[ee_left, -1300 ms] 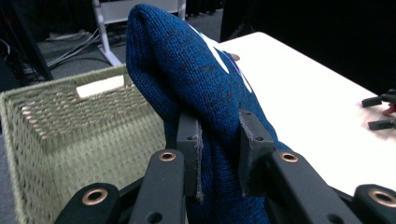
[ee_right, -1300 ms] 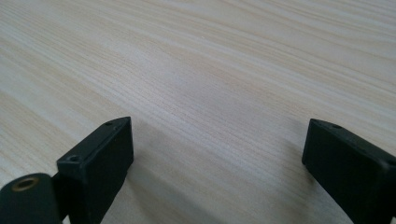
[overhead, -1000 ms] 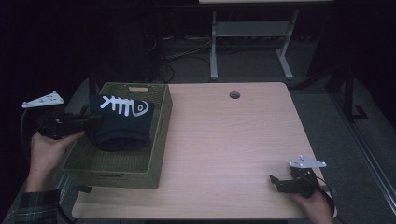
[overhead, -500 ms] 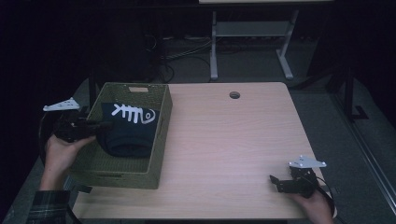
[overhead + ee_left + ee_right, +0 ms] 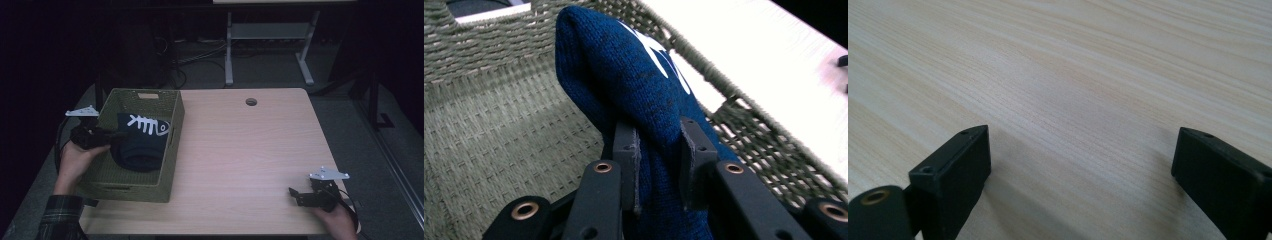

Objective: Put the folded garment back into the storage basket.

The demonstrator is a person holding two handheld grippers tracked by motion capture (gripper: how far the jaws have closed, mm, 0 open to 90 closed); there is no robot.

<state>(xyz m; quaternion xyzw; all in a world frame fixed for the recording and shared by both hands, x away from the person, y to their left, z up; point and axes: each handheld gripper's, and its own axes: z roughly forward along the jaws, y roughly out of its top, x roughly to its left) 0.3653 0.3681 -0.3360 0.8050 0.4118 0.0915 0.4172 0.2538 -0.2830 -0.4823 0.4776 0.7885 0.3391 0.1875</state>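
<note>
A green woven basket [image 5: 170, 145] stands on the left part of the wooden table [image 5: 250, 150]. Inside it lies a dark blue knitted garment [image 5: 140, 147] with a white fish-bone picture [image 5: 148, 125] on its top side. The garment sits in the middle of the basket, and the woven floor around it is bare.

The left gripper [image 5: 107, 136] reaches over the left wall of the basket, and its jaws are pressed on a fold of the blue garment [image 5: 644, 100]. In the left gripper view the fabric is squeezed between the two pads and rises above them, next to the basket wall [image 5: 489, 55].

The right gripper [image 5: 300, 196] rests on the table near the front right corner, well apart from the basket. Its jaws stand wide with only bare wood [image 5: 1073, 90] between them.
</note>
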